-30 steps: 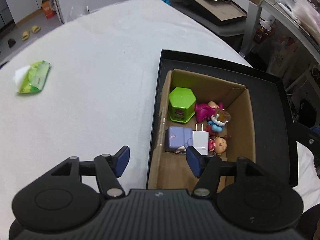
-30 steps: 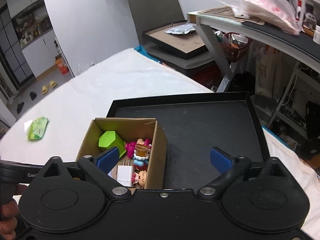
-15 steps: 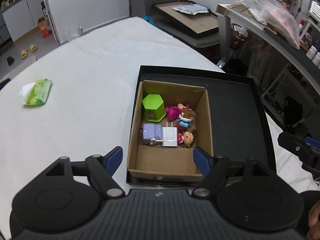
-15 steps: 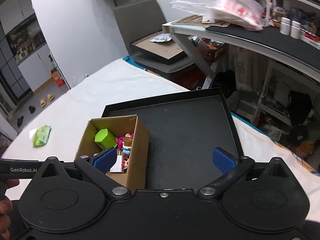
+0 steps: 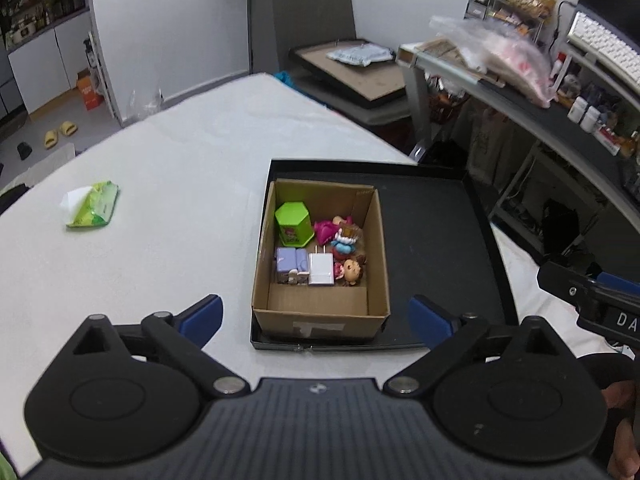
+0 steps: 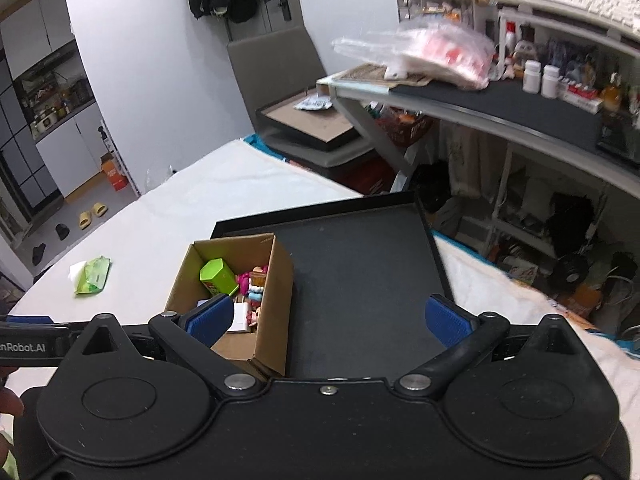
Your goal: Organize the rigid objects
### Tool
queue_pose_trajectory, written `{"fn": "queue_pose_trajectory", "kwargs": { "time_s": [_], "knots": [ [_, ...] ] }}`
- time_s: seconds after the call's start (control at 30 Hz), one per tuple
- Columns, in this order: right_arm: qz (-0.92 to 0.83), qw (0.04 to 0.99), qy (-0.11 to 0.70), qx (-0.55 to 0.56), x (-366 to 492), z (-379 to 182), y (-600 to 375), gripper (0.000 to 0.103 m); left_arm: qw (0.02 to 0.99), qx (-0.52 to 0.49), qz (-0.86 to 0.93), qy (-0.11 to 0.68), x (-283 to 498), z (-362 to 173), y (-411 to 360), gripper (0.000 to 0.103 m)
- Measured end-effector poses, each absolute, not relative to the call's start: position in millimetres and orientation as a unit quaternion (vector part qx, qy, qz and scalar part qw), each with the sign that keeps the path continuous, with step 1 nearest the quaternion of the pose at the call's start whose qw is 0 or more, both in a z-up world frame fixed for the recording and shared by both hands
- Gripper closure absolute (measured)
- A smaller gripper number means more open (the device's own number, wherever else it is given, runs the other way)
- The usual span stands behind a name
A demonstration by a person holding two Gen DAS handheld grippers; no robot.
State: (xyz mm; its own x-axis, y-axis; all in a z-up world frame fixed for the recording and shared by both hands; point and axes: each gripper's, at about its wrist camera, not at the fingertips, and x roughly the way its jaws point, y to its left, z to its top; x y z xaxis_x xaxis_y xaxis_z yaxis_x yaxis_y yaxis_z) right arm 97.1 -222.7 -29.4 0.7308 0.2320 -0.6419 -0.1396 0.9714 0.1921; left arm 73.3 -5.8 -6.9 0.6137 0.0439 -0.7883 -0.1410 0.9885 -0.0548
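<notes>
Left gripper (image 5: 316,318) with both blue pads spread wide and nothing between them, raised above the near end of the box (image 5: 320,314); right gripper (image 6: 328,320) likewise spread wide and empty, raised above the near edge of the tray (image 6: 360,264). The box, an open cardboard carton, stands in the left part of the tray, a shallow black one that lies on the white table (image 5: 180,184); the tray floor right of the box is bare. All toys lie in the far half of the box, the near half showing only cardboard. A green hexagonal tub (image 5: 293,225) stands upright at the far left of the box; just right of it lies a pink figure (image 5: 327,229), with a blue-and-white figure (image 5: 345,242) touching it on the near side. Nearer in the box, a lilac block (image 5: 291,264) lies at the left wall, a white charger (image 5: 321,269) flat against its right side with its prongs pointing to the far wall, and a small doll (image 5: 352,270) just right of the charger. A green wipes pack (image 5: 94,210) lies on the table well to the left of the box. Part of the right gripper's body shows at the right edge of the left wrist view, beyond the tray's right rim.
</notes>
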Motion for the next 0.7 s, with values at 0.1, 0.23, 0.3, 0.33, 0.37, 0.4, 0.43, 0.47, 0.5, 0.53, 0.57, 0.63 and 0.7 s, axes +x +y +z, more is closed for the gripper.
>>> {"fn": "queue_pose_trajectory", "kwargs": {
  "time_s": [0.1, 0.23, 0.3, 0.33, 0.37, 0.4, 0.43, 0.47, 0.5, 0.53, 0.57, 0.63, 0.7],
  "knots": [
    [0.105, 0.932, 0.341, 0.062, 83.1, -18.5, -223.6, 0.000, 0.903, -0.057, 0.046, 0.424, 60.4, 4.7, -8.4, 0.004],
    [0.108, 0.935, 0.332, 0.068, 68.1, -7.3, -225.3, 0.000, 0.909, -0.057, 0.044, 0.410, 42.5, 15.0, -11.0, 0.004],
    [0.105, 0.936, 0.330, 0.064, 62.0, -3.2, -223.7, 0.000, 0.912, -0.055, 0.042, 0.404, 33.9, 19.1, -12.2, 0.004],
    [0.103, 0.937, 0.329, 0.061, 59.4, -1.5, -222.8, 0.000, 0.913, -0.054, 0.042, 0.401, 30.1, 20.9, -12.7, 0.004],
    [0.101, 0.937, 0.328, 0.058, 56.5, -0.4, -221.8, 0.000, 0.915, -0.054, 0.041, 0.398, 25.5, 22.3, -13.0, 0.004],
    [0.101, 0.938, 0.328, 0.054, 53.9, 0.6, -220.9, 0.000, 0.916, -0.054, 0.040, 0.396, 22.1, 23.5, -13.0, 0.004],
    [0.102, 0.937, 0.330, 0.050, 51.6, 0.9, -219.7, 0.000, 0.916, -0.054, 0.039, 0.395, 19.4, 24.2, -12.6, 0.004],
    [0.103, 0.936, 0.332, 0.048, 49.4, 1.1, -218.6, 0.000, 0.917, -0.056, 0.040, 0.393, 15.6, 25.4, -12.0, 0.004],
    [0.103, 0.936, 0.333, 0.046, 45.8, 1.5, -218.0, 0.000, 0.918, -0.056, 0.040, 0.391, 12.2, 26.3, -11.8, 0.004],
    [0.103, 0.936, 0.333, 0.043, 42.6, 2.2, -217.8, 0.000, 0.919, -0.057, 0.041, 0.388, 7.7, 28.0, -11.0, 0.004],
    [0.103, 0.937, 0.331, 0.041, 38.2, 2.9, -217.7, 0.000, 0.920, -0.057, 0.043, 0.385, 3.9, 29.3, -10.3, 0.004],
    [0.103, 0.938, 0.329, 0.038, 32.3, 5.8, -218.0, 0.000, 0.922, -0.056, 0.044, 0.382, -2.2, 31.3, -10.1, 0.004],
    [0.100, 0.940, 0.324, 0.037, 27.2, 10.1, -218.6, 0.000, 0.923, -0.053, 0.043, 0.380, -7.9, 33.4, -10.4, 0.004]
  ]
}}
